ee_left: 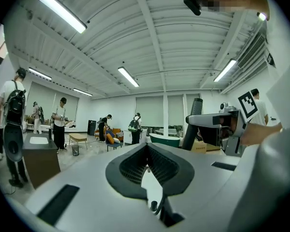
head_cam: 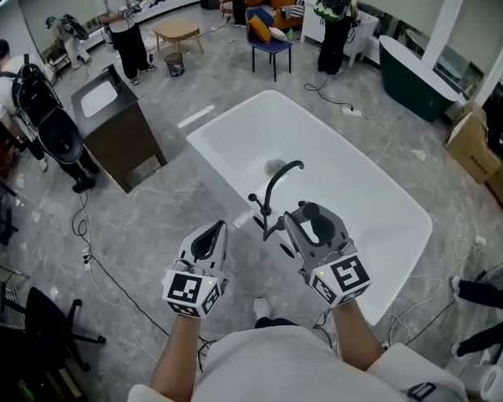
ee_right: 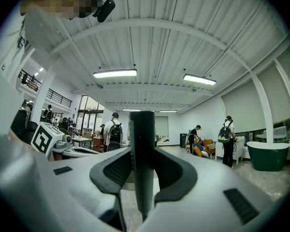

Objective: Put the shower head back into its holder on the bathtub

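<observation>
Bathtub (head_cam: 386,187) right below us, white, set at a slant on the grey floor. At its near rim the black tap (head_cam: 272,187) curves up and over the basin. We hold both grippers out low above that rim, one on each side of the tap.

On the right, the right gripper (head_cam: 312,216) is clenched on the shower head (ee_right: 142,153). In its own view the dark handle stands straight up between the two black pads, which press on it from both sides. From above, the shower head sits just right of the tap, near it but not touching, above the tub's near edge. We can't make out the holder itself among the black fittings at the tap's foot.

On the left, the left gripper (ee_left: 146,149) carries nothing. Its pads meet at the tips, with only pale floor showing in the slit below them. It hangs just outside the tub, left of the tap.

Further out, a dark cabinet (head_cam: 117,132) with a sink stands to the left and a blue chair (head_cam: 268,44) beyond the tub. A green tub (head_cam: 415,78) sits far right, and several people stand around the room.
</observation>
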Tool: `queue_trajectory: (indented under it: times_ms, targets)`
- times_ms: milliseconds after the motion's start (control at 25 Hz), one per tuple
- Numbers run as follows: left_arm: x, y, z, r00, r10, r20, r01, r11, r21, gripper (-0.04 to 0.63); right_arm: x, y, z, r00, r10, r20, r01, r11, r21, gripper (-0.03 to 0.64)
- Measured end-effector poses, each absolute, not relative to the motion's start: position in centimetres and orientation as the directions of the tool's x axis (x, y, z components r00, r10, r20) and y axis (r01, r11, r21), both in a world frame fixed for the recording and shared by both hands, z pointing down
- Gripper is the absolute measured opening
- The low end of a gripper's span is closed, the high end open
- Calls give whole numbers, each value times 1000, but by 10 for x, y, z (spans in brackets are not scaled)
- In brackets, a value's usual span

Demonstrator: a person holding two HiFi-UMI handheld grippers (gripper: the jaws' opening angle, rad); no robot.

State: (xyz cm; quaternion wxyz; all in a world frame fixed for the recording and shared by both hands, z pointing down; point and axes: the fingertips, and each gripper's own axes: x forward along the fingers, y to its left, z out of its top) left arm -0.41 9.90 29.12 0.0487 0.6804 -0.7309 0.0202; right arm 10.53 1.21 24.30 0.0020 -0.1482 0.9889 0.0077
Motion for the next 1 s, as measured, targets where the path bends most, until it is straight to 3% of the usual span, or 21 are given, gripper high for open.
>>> queue_trajectory:
  times_ms: [520,1000]
  targets:
    - [-33,20,265,-65,-996,66,-998,64,-15,12,62,-57,208,-967,-244,-72,-248,968,44,143]
    - [-55,-25,261,-20,-998,59,-1000,19,-17,12,33,-93,214,-961,-273,-53,-275,961,39,143]
